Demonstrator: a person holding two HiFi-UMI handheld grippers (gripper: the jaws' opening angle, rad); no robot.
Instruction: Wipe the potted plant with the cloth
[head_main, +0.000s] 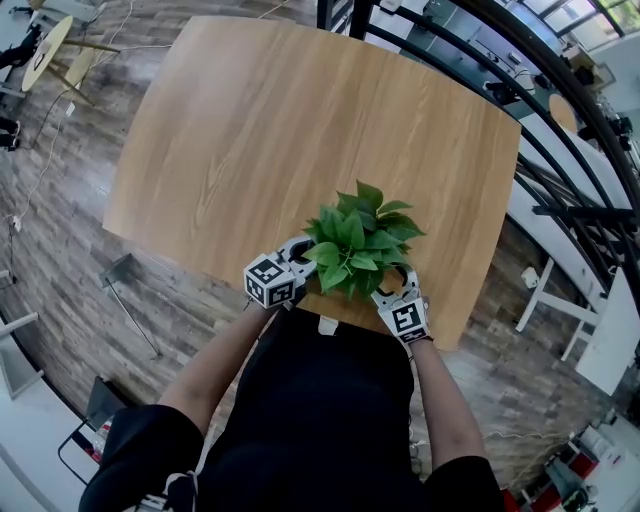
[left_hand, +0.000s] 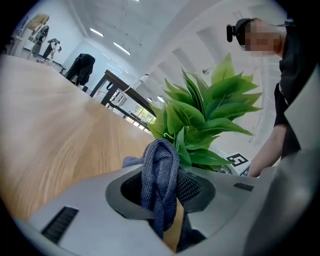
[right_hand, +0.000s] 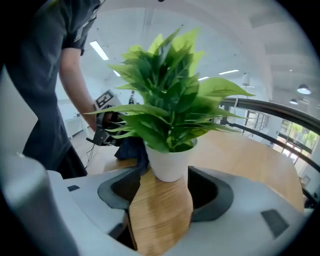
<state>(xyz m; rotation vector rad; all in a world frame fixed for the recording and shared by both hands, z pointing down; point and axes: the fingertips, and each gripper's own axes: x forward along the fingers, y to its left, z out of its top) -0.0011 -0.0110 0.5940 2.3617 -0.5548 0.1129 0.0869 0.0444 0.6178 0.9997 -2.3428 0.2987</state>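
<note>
**Status.** The potted plant (head_main: 358, 243) stands on the wooden table (head_main: 280, 110), near the edge closest to me, with a gripper on either side of it. My left gripper (left_hand: 161, 192) is clamped on the cloth (left_hand: 159, 165). A grey knitted fold stands up between its jaws, and the top of the fold lies just beside the lowest leaves (left_hand: 200, 157). My right gripper (right_hand: 162, 200) has its jaws apart and holds nothing. The white pot (right_hand: 170, 162) stands at the mouth of that gap (whether a pad touches the pot wall, I cannot tell from here).

**Step in hand, as I judge it:** begin wiping the leaves, with the pot steadied.

**Procedure.**
1. Close the right jaws gently on the pot before any stroke. The pot looks light and sits near the table edge, so an unsupported push could tip it or slide it off.
2. Present the raised fold of cloth to the foliage, not the jaw tips.
3. Stroke each leaf from the stem outward with light pressure. The leaves will probably flex and spring back.
4. Wipe the near leaves first, then turn the pot with the right gripper to reach the far side.
5. Check the pinch on the cloth between strokes, because a loose fold could snag in the stems.
</note>
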